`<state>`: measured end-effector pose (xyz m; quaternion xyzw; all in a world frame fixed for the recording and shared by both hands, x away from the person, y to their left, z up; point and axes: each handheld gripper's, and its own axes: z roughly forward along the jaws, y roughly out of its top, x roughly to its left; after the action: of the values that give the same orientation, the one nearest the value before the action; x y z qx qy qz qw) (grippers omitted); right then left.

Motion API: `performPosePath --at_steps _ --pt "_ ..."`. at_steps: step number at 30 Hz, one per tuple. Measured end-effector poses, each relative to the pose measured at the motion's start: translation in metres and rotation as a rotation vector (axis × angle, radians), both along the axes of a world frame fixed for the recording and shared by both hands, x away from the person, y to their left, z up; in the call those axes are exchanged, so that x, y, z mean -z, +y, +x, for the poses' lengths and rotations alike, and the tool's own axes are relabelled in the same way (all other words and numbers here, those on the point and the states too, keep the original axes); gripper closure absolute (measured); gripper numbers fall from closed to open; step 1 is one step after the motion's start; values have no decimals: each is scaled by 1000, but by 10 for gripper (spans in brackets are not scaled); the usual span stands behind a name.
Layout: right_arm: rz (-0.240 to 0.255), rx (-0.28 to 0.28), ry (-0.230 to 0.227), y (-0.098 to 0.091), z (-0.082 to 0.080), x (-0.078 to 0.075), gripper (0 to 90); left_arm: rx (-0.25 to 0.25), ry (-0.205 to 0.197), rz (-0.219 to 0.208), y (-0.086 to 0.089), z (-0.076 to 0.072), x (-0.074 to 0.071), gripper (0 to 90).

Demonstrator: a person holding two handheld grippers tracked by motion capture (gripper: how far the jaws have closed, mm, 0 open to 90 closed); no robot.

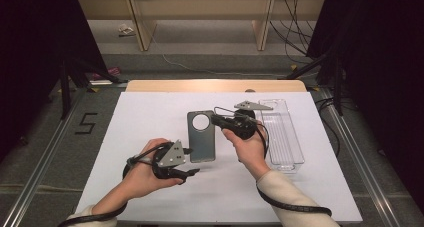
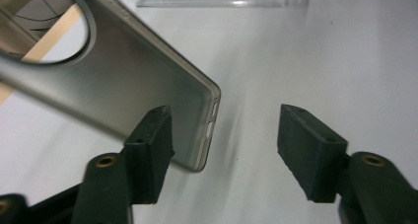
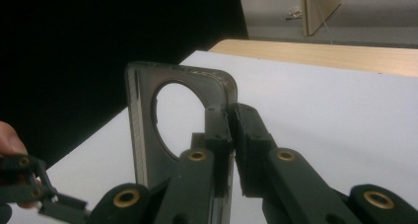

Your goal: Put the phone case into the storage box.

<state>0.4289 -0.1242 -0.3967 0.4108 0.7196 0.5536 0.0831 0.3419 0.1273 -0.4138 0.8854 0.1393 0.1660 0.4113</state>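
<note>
Left fingers (image 2: 148,150) spread beside phone case (image 2: 123,86); right fingers (image 3: 246,135) pinch its edge.

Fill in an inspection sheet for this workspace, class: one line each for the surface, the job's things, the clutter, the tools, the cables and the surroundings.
Surface: white board laid on a wooden table, bare apart from the job's things.
Job's things: grey phone case with a round camera hole, lifted at its far end; clear plastic tray on the board to its right.
Clutter: nothing seen.
Tools: right tool shut on the phone case's edge near the hole; left tool open, the case's near corner just beside one pad, not pinched.
Cables: a black cable trails from each tool along the forearms; more cables on the floor behind.
Surroundings: dark curtains, wooden furniture legs, a floor mark "5".
</note>
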Motion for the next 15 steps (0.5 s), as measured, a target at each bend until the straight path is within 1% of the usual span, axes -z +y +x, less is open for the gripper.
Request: performPosePath --at_steps 2,5,7,8,9,11,13,14,15 --pt "1 4 -7 -2 0 -1 855 -29 2 -28 7 0 -1 307" --pt "4 12 -7 -4 0 -3 856 -72 29 -103 18 1 0 256" --pt "8 17 -6 -6 0 -4 855 -89 34 -128 23 2 0 230" --pt "8 18 -9 -6 0 -4 855 -105 39 -152 26 3 1 217" --pt "7 17 -11 -7 0 -5 855 -116 46 -173 29 3 1 211" --pt "9 19 -12 -8 0 -6 855 -136 46 -201 34 4 1 202" --pt "8 23 -17 -9 0 -7 855 -159 56 -244 40 4 1 198" --pt "10 24 -15 -9 0 -7 855 -175 51 -262 42 4 1 196" --pt "12 24 -20 -10 0 -8 855 -190 44 -271 44 4 2 195"
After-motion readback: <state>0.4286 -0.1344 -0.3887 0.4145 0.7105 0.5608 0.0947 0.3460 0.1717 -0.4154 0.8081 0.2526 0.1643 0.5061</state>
